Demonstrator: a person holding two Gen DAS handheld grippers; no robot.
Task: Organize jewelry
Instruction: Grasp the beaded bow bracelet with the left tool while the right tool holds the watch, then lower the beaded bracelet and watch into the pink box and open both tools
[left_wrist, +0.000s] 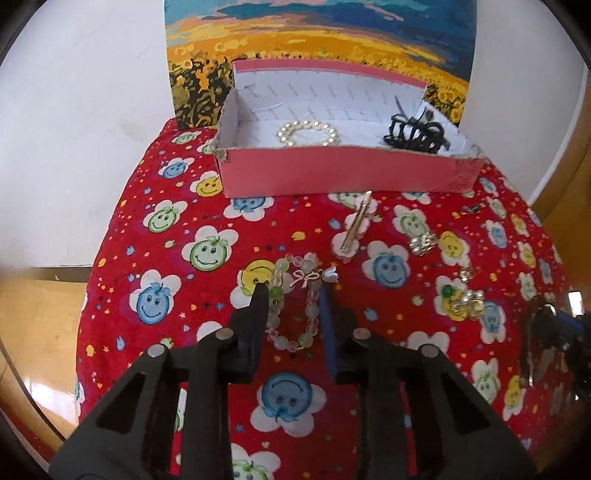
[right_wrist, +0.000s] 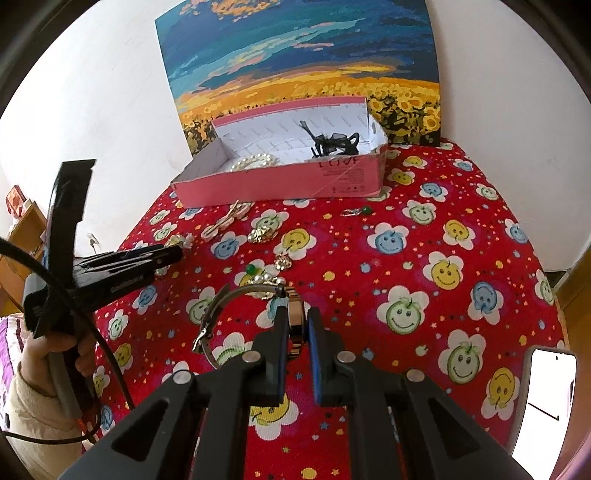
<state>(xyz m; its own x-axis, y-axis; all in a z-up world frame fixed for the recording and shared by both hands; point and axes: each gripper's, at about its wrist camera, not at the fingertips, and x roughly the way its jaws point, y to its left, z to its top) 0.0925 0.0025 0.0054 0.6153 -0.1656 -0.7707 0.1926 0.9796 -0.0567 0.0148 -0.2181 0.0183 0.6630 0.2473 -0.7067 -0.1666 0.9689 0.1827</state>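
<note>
A pink box (left_wrist: 332, 173) stands at the back of the red smiley cloth (left_wrist: 166, 258); inside lie a pearl bracelet (left_wrist: 308, 133) and a black hair claw (left_wrist: 415, 134). My left gripper (left_wrist: 293, 291) is open, its fingers on either side of a green and pink bead bracelet (left_wrist: 295, 306) lying on the cloth. My right gripper (right_wrist: 295, 314) is shut on a wristwatch (right_wrist: 295, 317), whose strap (right_wrist: 218, 317) loops out to the left. The box (right_wrist: 280, 181) also shows in the right wrist view, with the left gripper's fingers (right_wrist: 162, 254) at the left.
Loose on the cloth: a gold hair clip (left_wrist: 354, 225), a gold ring piece (left_wrist: 423, 242), gold brooches with a green bead (left_wrist: 461, 299), a small green earring (right_wrist: 358, 211). A phone (right_wrist: 546, 398) lies at the right edge. A sunflower painting (right_wrist: 303, 66) leans on the wall behind.
</note>
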